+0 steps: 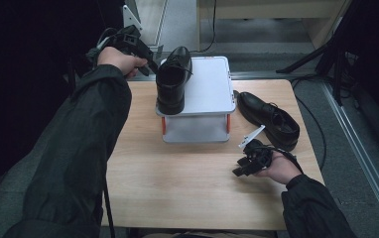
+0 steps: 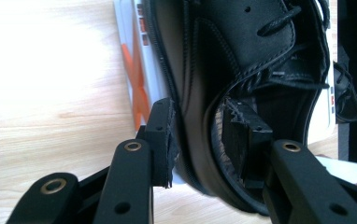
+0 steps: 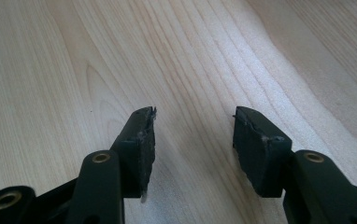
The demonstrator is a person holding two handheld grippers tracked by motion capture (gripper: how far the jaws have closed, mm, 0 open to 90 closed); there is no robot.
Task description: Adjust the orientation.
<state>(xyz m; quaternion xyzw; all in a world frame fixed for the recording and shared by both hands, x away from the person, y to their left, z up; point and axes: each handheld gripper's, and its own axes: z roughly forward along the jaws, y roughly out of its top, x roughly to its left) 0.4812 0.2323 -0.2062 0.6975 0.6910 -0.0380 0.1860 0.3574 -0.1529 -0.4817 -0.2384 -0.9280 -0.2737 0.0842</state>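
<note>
A black leather lace-up shoe [image 1: 173, 79] stands on top of a white box [image 1: 210, 89] at the back of the wooden table. My left gripper [image 1: 154, 63] is at the shoe's rear, held by the left hand. In the left gripper view the shoe [image 2: 242, 51] has its side wall between the jaws of the left gripper [image 2: 197, 135]: one pad lies inside the shoe opening, the other outside, and they stand loose around the wall. A second black shoe [image 1: 269, 119] lies on the table right of the box. My right gripper [image 1: 241, 166] rests low over the table, open and empty [image 3: 193, 135].
The white box has orange strips [image 2: 137, 79] on its side and stands at the table's [image 1: 177, 188] back middle. Cables and a dark stand's legs [image 1: 316, 54] lie on the floor beyond the right edge. Bare wood spreads across the front of the table.
</note>
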